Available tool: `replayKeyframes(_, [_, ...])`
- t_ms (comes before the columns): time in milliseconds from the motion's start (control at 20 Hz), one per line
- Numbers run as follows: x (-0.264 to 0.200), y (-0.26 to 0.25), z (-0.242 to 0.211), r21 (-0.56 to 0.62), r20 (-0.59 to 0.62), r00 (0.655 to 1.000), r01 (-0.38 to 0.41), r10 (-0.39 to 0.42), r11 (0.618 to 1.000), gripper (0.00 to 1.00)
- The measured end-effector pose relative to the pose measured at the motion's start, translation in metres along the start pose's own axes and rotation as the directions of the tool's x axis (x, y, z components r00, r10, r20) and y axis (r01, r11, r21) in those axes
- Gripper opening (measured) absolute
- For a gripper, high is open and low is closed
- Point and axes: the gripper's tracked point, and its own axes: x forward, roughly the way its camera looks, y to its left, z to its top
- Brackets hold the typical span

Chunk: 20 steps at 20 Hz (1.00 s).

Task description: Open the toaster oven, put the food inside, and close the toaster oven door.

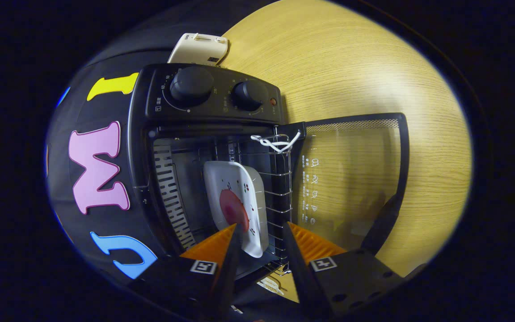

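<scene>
The toaster oven point(204, 147) stood on the wooden worktop point(351, 67) against the booth wall, its glass door point(351, 174) swung fully open and lying flat over the worktop, away from the cavity. Inside, on the wire rack point(280, 197), sat a white plate point(239, 201) carrying a round reddish slice of food point(233, 210); so the loading step looked done, and only the door was left to shut.

The gripper point(259, 226) hung just at the mouth of the cavity with its jaws parted and holding nothing, the plate's near edge showing in the gap between the two fingers point(215, 246). The plate itself lay just ahead of them, and whether a tip brushed it could not be told.

What the closing turned on was this: the door lay off to one side of the jaws, not ahead of them, its dark far rim well apart from the fingertips and running parallel to the oven's front. By my reckoning the gripper would have to draw back out of the cavity, cross to that far rim, and push it up toward the control knobs point(219, 89). A white cord point(275, 142) was tied at the rack's upper corner beside the hinge.
</scene>
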Motion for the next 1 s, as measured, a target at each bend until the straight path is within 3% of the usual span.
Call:
replayKeyframes(100, [-0.010, -0.003, -0.001, 0.000, -0.038, 0.999, -0.004, 0.004, 1.000, 1.00])
replayKeyframes(350, [-0.050, -0.012, -0.007, -0.135, -0.128, 0.992, -0.028, 0.011, 0.990, 0.98])
replayKeyframes(450, [-0.075, -0.014, -0.015, -0.281, -0.197, 0.980, -0.087, 0.032, 0.956, 0.98])
replayKeyframes(500, [-0.088, -0.019, -0.017, -0.377, -0.219, 0.975, -0.113, 0.030, 0.919, 0.98])
replayKeyframes(600, [-0.110, -0.034, -0.020, -0.566, -0.252, 0.968, -0.152, 0.005, 0.810, 0.98])
replayKeyframes(650, [-0.119, -0.043, -0.017, -0.662, -0.251, 0.968, -0.159, -0.017, 0.732, 0.98])
replayKeyframes(750, [-0.130, -0.059, -0.007, -0.826, -0.211, 0.977, -0.157, -0.039, 0.541, 0.98])
replayKeyframes(850, [-0.134, -0.078, 0.001, -0.919, -0.167, 0.983, -0.127, -0.076, 0.372, 0.98])
replayKeyframes(1000, [-0.123, -0.107, 0.010, -0.978, -0.103, 0.986, -0.076, -0.133, 0.196, 0.98])
